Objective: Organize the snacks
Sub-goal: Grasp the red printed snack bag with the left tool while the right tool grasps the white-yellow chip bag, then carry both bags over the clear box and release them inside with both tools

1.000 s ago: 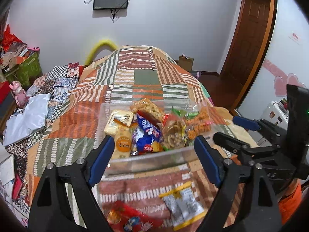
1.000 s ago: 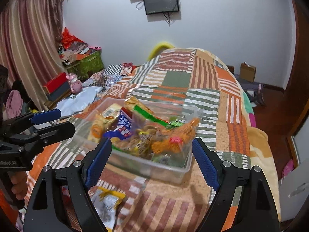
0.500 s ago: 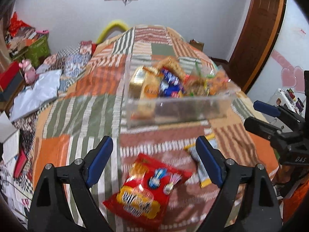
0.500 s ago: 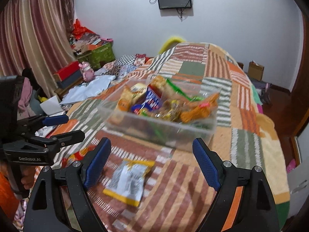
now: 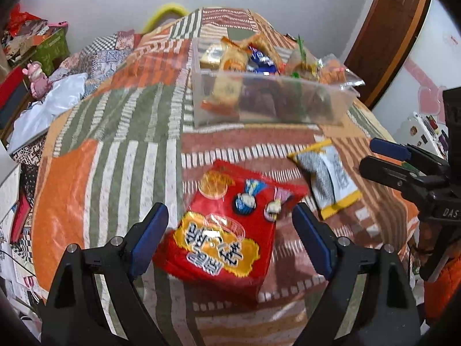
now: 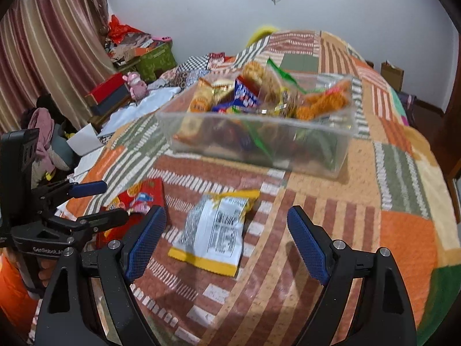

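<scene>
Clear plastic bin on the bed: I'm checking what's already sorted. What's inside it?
The clear bin holds piled snack packets: a blue one, orange ones, green wrappers. Lower layers blur behind the wall; the bottom is covered.

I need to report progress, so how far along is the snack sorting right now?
Mostly done: the clear bin already holds many snack packs. Nothing is in hand; the left tongs and right tongs are both open. Left to do: the red bag and the white and yellow packet lie on the bedspread.
</scene>
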Available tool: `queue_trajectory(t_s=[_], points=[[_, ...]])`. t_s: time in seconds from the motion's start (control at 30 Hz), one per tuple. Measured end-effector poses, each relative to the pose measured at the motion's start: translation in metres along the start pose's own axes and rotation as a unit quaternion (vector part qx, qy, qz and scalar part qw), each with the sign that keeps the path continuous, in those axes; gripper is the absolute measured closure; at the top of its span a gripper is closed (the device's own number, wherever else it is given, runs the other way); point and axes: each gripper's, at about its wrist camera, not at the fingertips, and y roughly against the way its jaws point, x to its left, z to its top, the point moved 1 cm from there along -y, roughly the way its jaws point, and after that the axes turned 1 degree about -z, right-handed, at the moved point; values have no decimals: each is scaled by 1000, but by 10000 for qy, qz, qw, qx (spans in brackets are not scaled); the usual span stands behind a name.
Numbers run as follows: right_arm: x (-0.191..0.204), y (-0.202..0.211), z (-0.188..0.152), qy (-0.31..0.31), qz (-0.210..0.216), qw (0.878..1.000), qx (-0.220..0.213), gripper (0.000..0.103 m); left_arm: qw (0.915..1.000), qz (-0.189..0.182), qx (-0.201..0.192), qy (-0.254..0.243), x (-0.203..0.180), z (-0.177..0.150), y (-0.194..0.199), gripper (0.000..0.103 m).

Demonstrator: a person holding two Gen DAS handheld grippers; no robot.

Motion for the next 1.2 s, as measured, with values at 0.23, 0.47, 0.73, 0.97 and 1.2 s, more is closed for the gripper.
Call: queue_trajectory(t_s=[0.23,0.47,0.73,0.97,1.2], points=[[1,-11,-8,-38,78,9998,189,19,9997,149,160,-50,-1,-9,-16,13],[7,-26,-11,-10,108,9995,304,19,9995,259,36,-196,0,-3,-28,15],[9,-45,-12,26,252,9984,500,22,9999,137,-22,-38,8,-1,-37,29],[2,-45,-8,-63,323,9981,514,54,9998,155,-132,49,11,2,-31,31],[-1,-37,-8,-73,418,9982,432,55,9989,152,-445,0,2,15,-11,31]])
